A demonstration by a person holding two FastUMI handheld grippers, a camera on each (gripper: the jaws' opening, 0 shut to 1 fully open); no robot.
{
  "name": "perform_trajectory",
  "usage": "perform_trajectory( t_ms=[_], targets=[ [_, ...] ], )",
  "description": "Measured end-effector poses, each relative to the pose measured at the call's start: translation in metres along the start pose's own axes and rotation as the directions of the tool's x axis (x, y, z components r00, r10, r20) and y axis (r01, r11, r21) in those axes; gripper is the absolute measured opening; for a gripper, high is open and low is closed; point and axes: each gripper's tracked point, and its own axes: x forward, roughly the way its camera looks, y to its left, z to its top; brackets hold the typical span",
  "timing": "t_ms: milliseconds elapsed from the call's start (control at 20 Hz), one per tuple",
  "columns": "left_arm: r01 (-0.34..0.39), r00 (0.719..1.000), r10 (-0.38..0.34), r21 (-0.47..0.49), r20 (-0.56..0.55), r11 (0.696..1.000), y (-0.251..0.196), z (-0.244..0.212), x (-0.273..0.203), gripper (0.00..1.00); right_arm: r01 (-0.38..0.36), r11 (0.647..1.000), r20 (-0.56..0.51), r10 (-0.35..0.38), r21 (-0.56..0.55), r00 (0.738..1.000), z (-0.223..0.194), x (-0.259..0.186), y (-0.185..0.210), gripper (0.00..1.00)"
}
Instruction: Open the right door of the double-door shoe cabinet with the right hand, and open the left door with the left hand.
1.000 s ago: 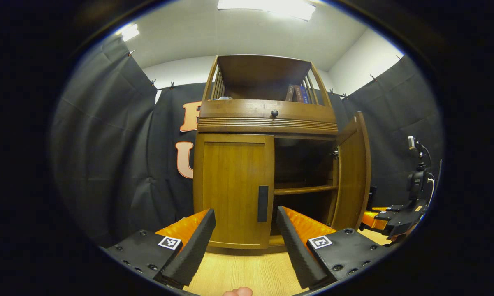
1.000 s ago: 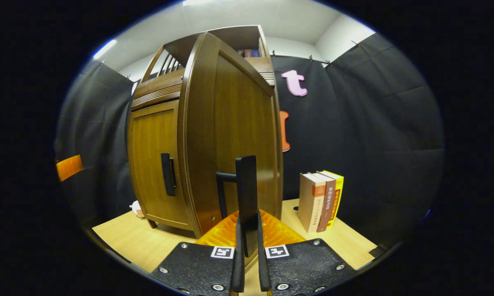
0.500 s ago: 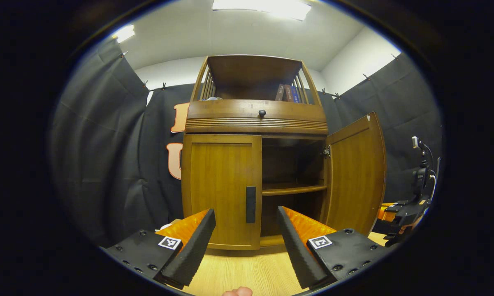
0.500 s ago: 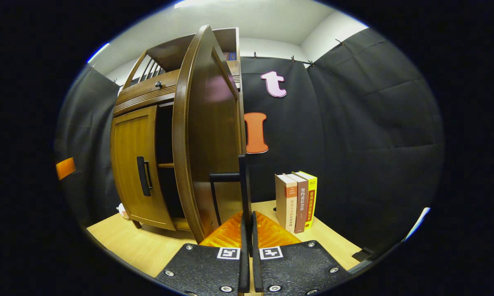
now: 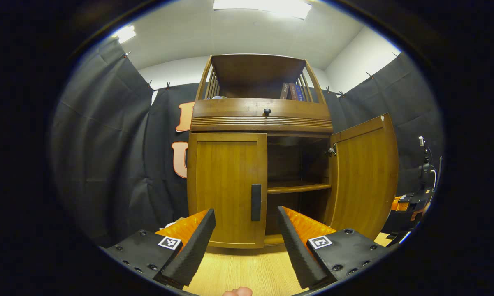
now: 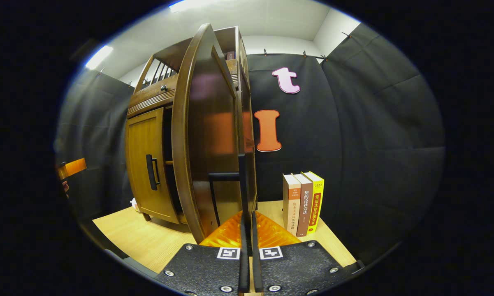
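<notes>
The wooden shoe cabinet [image 5: 261, 115] stands straight ahead in the left gripper view. Its left door [image 5: 224, 185] is closed, with a dark vertical handle [image 5: 256, 202] near its inner edge. The right door [image 5: 364, 181] is swung wide open, baring an inner shelf [image 5: 298, 187]. My left gripper [image 5: 246, 213] is open, a short way in front of the left door and touching nothing. In the right gripper view my right gripper [image 6: 247, 220] is shut on the right door's handle [image 6: 242, 181], and the door [image 6: 207, 135] stands nearly edge-on. The left door [image 6: 146, 164] lies beyond it.
Three upright books [image 6: 302, 203] stand on the light wood floor [image 6: 140, 240] right of the open door. More books [image 5: 292, 91] sit on the cabinet's top shelf above a drawer with a knob [image 5: 267, 111]. Black cloth walls close in around the cabinet.
The right door has swung further open with my right gripper still shut on its handle. My left gripper stays open, roughly where it was in front of the left door.
</notes>
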Motion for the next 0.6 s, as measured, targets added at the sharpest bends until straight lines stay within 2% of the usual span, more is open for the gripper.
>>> perform_trajectory(
  t_ms=[100, 200, 250, 350, 400, 450, 600],
  targets=[
    [-0.012, 1.0, 0.012, -0.001, 0.004, 1.0, 0.0007, 0.0013, 0.0007, 1.0, -0.032, 0.999, 0.001, 0.032, 0.003, 1.0, 0.0001, 0.0004, -0.0062, 0.03],
    [-0.023, 1.0, 0.023, -0.006, 0.007, 1.0, 0.0007, 0.0016, 0.0015, 0.97, -0.06, 0.998, 0.005, 0.06, 0.009, 0.998, 0.0008, 0.0034, -0.0098, 0.03],
    [-0.028, 1.0, 0.028, -0.01, 0.008, 1.0, 0.0007, 0.0014, 0.0018, 1.0, -0.07, 0.997, 0.007, 0.07, 0.009, 0.998, 0.0008, 0.0039, -0.0097, 0.03],
    [-0.037, 0.999, 0.037, -0.023, 0.005, 0.999, -0.0011, 0.0, 0.0028, 1.0, -0.07, 0.997, 0.006, 0.07, 0.01, 0.998, 0.0004, 0.0025, -0.0108, 0.03],
    [-0.04, 0.999, 0.04, -0.03, 0.003, 0.999, -0.0018, -0.0003, 0.003, 1.0, -0.068, 0.998, 0.009, 0.067, 0.004, 0.998, -0.0005, 0.0032, -0.0099, 0.07],
    [-0.046, 0.999, 0.046, -0.034, 0.0, 0.998, -0.0021, -0.0012, 0.0031, 0.96, -0.062, 0.998, 0.013, 0.062, 0.007, 0.998, 0.0006, 0.0023, -0.009, 0.08],
    [-0.06, 0.998, 0.06, -0.036, -0.003, 0.998, -0.0009, -0.0004, 0.0033, 0.96, -0.028, 0.999, 0.017, 0.027, 0.038, 0.999, -0.0009, -0.0015, -0.0084, 0.07]
  ],
)
